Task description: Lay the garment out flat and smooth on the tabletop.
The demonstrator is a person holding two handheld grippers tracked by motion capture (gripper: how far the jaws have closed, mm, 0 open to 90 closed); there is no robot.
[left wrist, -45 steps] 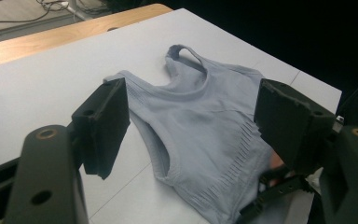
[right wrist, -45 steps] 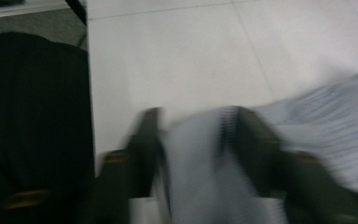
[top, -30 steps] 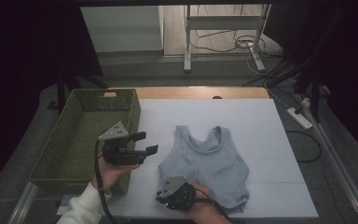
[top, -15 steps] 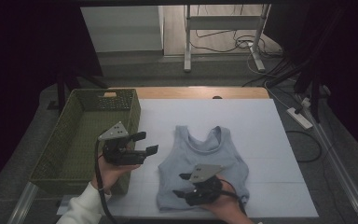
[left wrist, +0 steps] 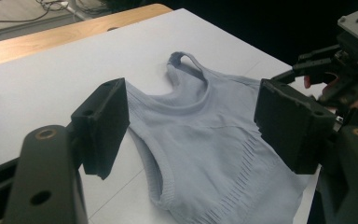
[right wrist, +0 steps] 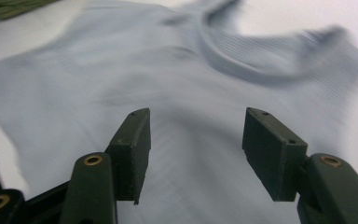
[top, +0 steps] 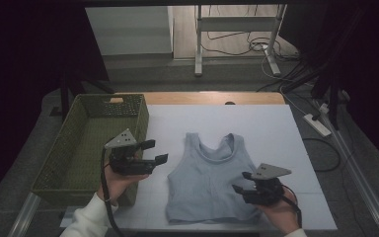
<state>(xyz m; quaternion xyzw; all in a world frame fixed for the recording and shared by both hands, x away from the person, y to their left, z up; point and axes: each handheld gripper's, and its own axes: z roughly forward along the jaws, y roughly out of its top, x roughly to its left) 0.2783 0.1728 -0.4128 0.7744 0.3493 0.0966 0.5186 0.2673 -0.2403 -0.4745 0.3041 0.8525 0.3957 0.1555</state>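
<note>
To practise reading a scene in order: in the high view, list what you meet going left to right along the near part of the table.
Green basket → left gripper → light blue tank top → right gripper.

This looks like a lab or test room set up for recording, not a home; a white work table (top: 276, 128) with a wooden edge stands on grey carpet under dim light; loose cables (top: 237, 44) trail over a wooden floor behind it; a power strip (top: 317, 124) lies beside the table; metal stand legs (top: 197, 44) rise at the back.
</note>
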